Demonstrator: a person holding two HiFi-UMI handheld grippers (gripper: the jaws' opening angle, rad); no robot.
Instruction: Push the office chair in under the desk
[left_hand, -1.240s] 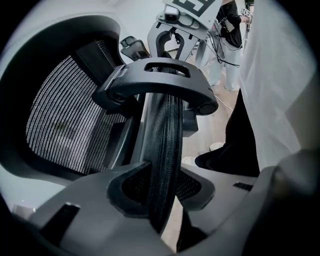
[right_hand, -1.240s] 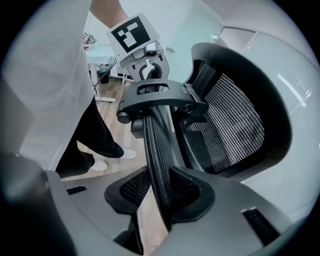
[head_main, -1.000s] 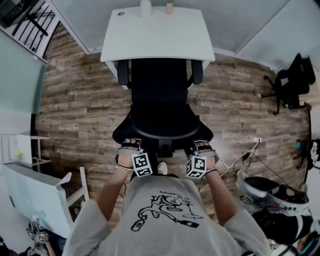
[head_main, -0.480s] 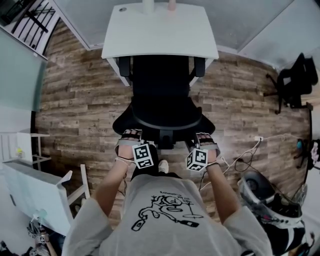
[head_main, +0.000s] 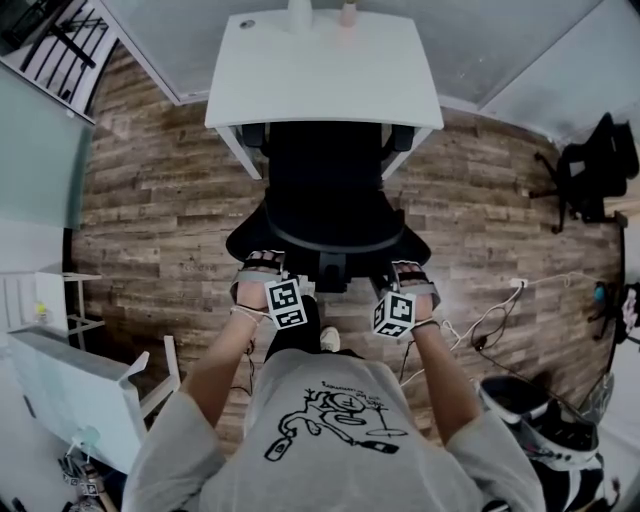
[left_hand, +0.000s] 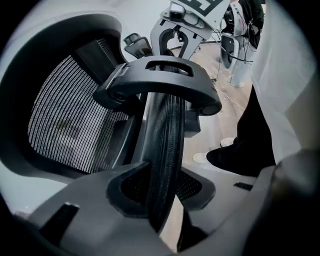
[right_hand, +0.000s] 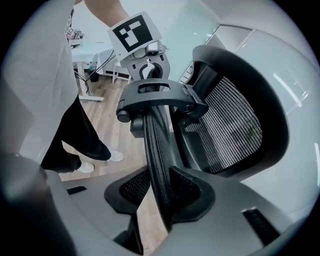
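Office chair (head_main: 325, 190), part under white surface (head_main: 320, 70). Left gripper (left_hand: 161, 192), right gripper (right_hand: 161, 196): fingers (left_hand: 125, 192) pinching mesh headrest (left_hand: 165, 130) ends, for a straight, even push.

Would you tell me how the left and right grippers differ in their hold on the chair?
The left gripper clamps the headrest near its left end, the right gripper near its right end. Seen from the left gripper, the mesh back lies to the left; seen from the right gripper, it lies to the right. Both are shut on the headrest's thin edge.

Left gripper (left_hand: 160, 192) clamping headrest (left_hand: 165, 125), mesh backrest (left_hand: 65, 125)
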